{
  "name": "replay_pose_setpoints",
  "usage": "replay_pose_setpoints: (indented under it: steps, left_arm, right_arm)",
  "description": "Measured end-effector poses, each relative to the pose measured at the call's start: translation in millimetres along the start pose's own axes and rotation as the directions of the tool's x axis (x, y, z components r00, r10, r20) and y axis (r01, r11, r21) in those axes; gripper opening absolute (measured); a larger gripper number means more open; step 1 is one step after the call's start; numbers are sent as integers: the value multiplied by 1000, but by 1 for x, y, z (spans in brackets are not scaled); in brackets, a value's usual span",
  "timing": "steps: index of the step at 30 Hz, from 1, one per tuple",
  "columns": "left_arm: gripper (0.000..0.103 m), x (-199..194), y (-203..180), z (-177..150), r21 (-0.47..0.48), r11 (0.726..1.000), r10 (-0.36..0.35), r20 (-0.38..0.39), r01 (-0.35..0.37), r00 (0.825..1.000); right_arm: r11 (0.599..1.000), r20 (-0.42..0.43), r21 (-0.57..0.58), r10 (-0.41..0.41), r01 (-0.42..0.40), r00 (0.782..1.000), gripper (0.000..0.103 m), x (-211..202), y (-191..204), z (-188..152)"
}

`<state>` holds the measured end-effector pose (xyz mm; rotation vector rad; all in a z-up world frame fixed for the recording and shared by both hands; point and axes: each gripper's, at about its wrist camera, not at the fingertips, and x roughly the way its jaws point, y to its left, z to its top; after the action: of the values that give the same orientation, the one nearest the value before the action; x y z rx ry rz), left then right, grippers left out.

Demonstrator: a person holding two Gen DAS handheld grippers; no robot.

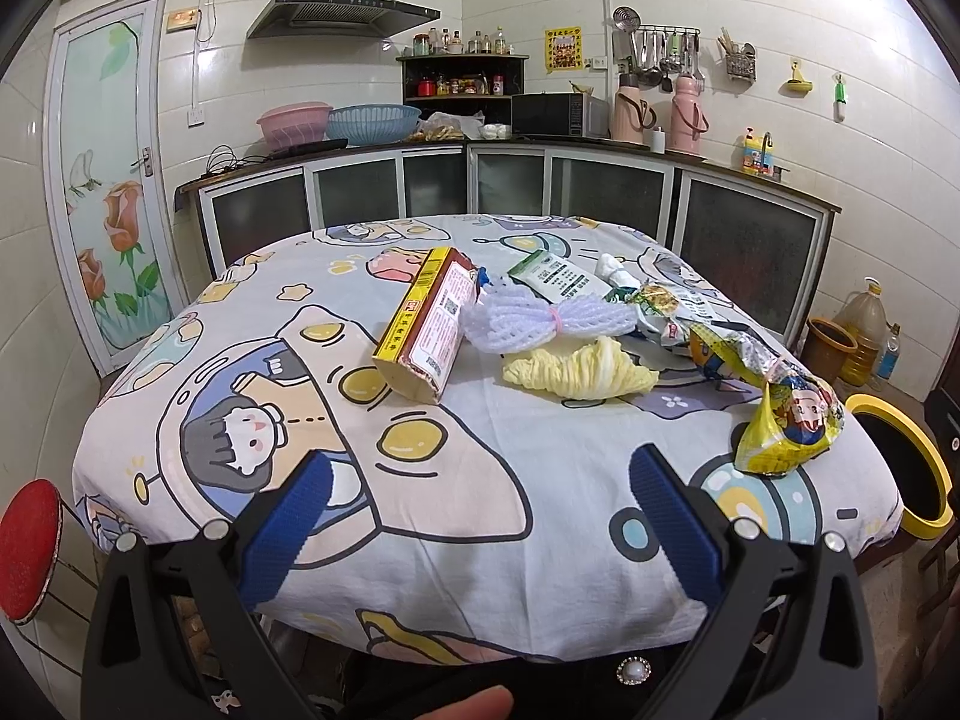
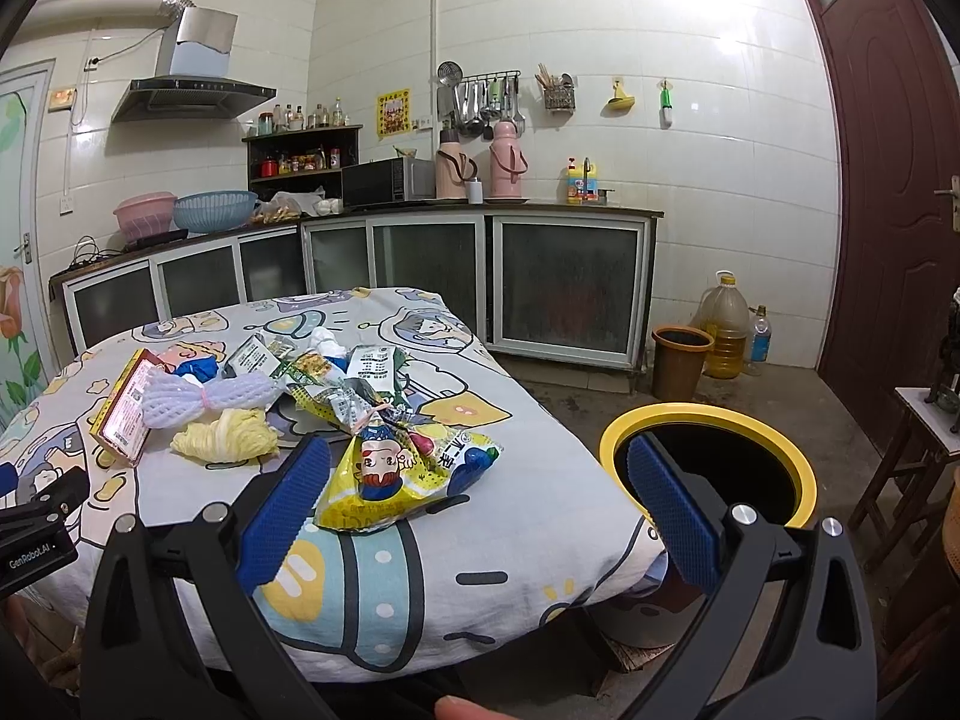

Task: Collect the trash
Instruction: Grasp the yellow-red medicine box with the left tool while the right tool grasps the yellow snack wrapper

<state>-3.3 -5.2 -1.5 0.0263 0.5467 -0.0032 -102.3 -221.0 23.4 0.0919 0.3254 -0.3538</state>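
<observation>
Trash lies on the cartoon-print tablecloth (image 1: 456, 480): a yellow-and-red box (image 1: 423, 327) (image 2: 125, 414), a white foam net (image 1: 540, 318) (image 2: 204, 396), a pale yellow crumpled wrapper (image 1: 576, 372) (image 2: 225, 435), several printed packets (image 1: 558, 279) (image 2: 372, 369) and a yellow snack bag (image 1: 786, 420) (image 2: 402, 468). A black bin with a yellow rim (image 1: 918, 468) (image 2: 714, 468) stands on the floor right of the table. My left gripper (image 1: 480, 474) is open over the table's near side, short of the box. My right gripper (image 2: 480, 462) is open, its left finger beside the snack bag.
A red stool (image 1: 27, 546) stands at the table's left. A brown bucket (image 2: 681, 360) and an oil jug (image 2: 726, 324) sit by the cabinets (image 2: 564, 288). A wooden stool (image 2: 912, 450) and a dark red door (image 2: 888, 150) are at the right. Bare floor lies between table and cabinets.
</observation>
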Motion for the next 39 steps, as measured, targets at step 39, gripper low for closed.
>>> replay_pose_setpoints:
  steps: [39]
  left_arm:
    - [96, 19, 13, 5, 27, 991, -133, -3, 133, 991]
  right_arm:
    - [862, -141, 187, 499, -472, 855, 96, 65, -43, 43]
